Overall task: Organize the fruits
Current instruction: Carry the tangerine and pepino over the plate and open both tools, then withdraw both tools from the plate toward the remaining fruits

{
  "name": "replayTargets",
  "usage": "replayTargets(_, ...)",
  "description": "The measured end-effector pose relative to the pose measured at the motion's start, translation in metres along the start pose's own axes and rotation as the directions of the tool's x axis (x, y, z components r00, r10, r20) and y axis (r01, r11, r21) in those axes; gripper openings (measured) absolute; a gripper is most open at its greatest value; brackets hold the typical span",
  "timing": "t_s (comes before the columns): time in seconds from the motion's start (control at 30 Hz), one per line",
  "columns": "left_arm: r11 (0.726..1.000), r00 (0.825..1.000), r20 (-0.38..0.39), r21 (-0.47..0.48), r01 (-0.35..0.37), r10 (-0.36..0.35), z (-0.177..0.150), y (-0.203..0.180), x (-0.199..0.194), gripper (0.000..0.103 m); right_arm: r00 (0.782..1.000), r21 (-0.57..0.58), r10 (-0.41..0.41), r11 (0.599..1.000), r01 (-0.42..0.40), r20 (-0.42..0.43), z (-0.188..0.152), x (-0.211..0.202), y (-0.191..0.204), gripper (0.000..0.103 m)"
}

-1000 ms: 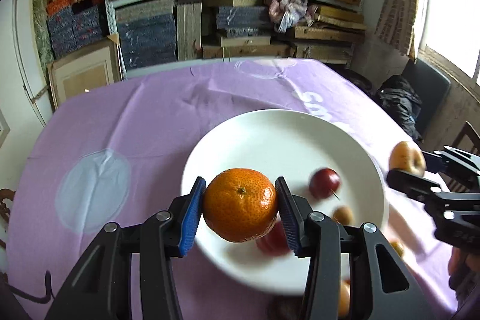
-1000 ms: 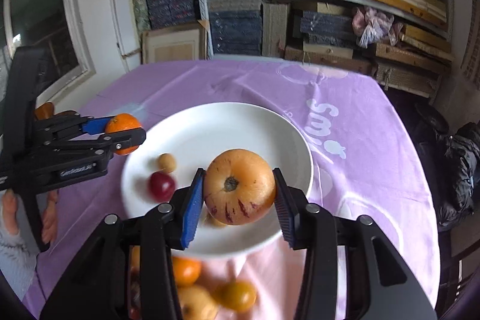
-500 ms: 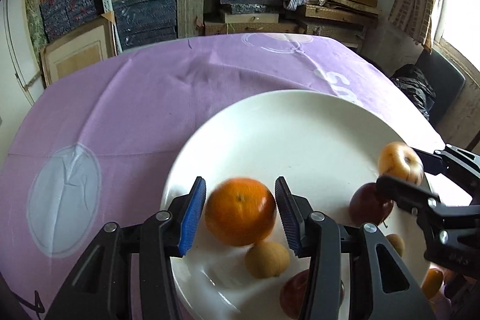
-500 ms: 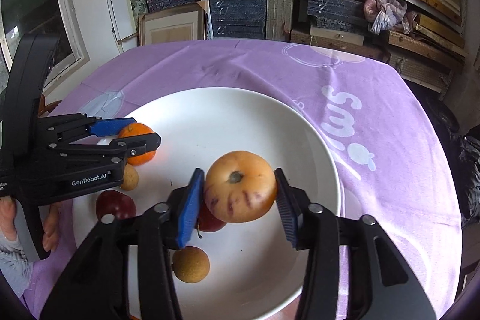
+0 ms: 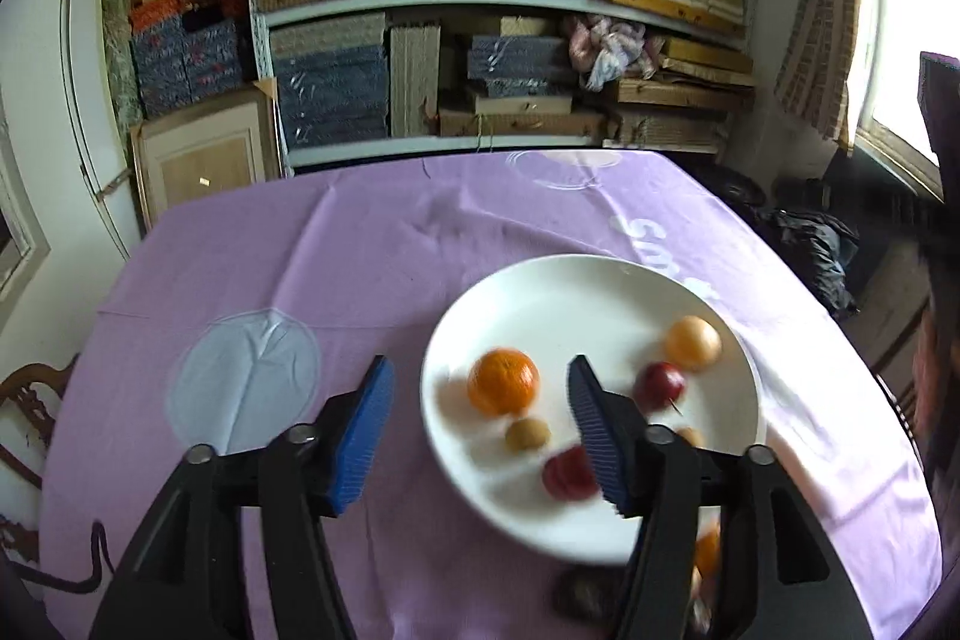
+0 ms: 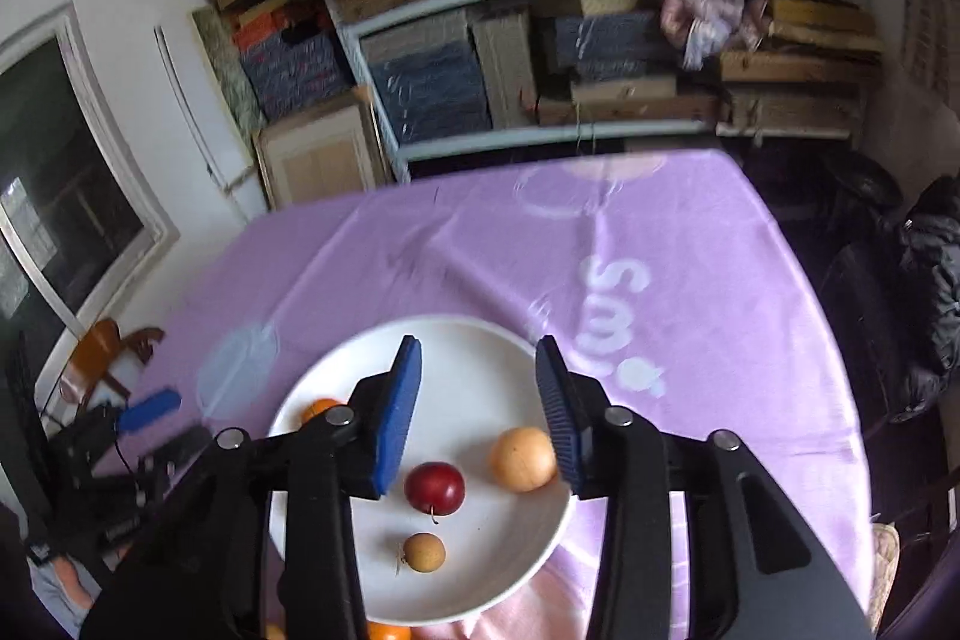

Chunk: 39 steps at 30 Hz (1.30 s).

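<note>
A white plate [image 5: 570, 304] [image 6: 510, 550] on the purple cloth holds an orange [image 5: 503, 381], a yellow apple [image 5: 693, 343] [image 6: 523, 459], a red plum [image 5: 659, 387] [image 6: 434, 488], a small brown longan [image 5: 527, 434] [image 6: 424, 552] and another red fruit [image 5: 570, 472]. My left gripper [image 5: 480, 439] hovers above the plate's near left rim, its jaws opening with nothing between the pads. My right gripper [image 6: 478, 418] hangs over the plate, jaws closing on empty air. In the right wrist view a finger half hides the orange [image 6: 321, 409], and the left gripper [image 6: 165, 427] shows at the far left.
More fruit lies on the cloth by the plate's near edge [image 5: 708, 550] [image 6: 387, 631]. Packed shelves [image 5: 480, 40] line the wall beyond the table. A dark chair with a jacket [image 6: 924, 280] stands to the right, a wooden chair [image 6: 108, 340] to the left.
Both grippers let go: the orange and the yellow apple now rest on the plate. Both grippers have pulled back and up. The left jaws stand wider, the right jaws narrower.
</note>
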<state>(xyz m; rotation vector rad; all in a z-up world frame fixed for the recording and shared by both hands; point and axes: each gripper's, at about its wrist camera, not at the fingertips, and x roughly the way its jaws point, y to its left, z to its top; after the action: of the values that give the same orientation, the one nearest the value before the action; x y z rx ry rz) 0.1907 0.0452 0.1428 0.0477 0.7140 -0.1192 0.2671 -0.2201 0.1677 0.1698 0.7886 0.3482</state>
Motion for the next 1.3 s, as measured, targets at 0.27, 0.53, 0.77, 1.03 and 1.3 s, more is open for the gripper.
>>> replayTargets(0.27,0.995,0.999,-0.024,0.099,0.031,-0.028,-0.110,-0.022,-0.053,0.069,0.984,-0.196,-0.003,0.980,0.038,0.176,-0.149,-0.112,0.027,0.090)
replayTargets(0.53,0.993,0.992,-0.030,-0.016,0.121,-0.121,-0.170,-0.010,-0.063,0.090,0.979,-0.196,0.111,0.978,-0.077,0.170,-0.245,-0.112,0.042,0.099)
replayTargets(0.77,0.979,0.985,-0.021,0.110,0.173,-0.171,-0.179,-0.044,-0.067,0.090,0.990,-0.101,0.107,0.990,-0.098,0.087,-0.244,-0.093,0.020,0.099)
replayTargets(1.03,0.961,0.977,-0.097,0.184,0.205,-0.190,-0.185,-0.074,-0.047,0.088,0.990,-0.049,0.109,0.993,-0.105,0.086,-0.241,-0.093,0.008,0.099)
replayTargets(1.3,0.947,0.969,-0.124,0.219,0.235,-0.212,-0.186,-0.086,-0.036,0.062,0.991,-0.009,0.109,0.994,-0.108,0.083,-0.238,-0.092,0.002,0.099)
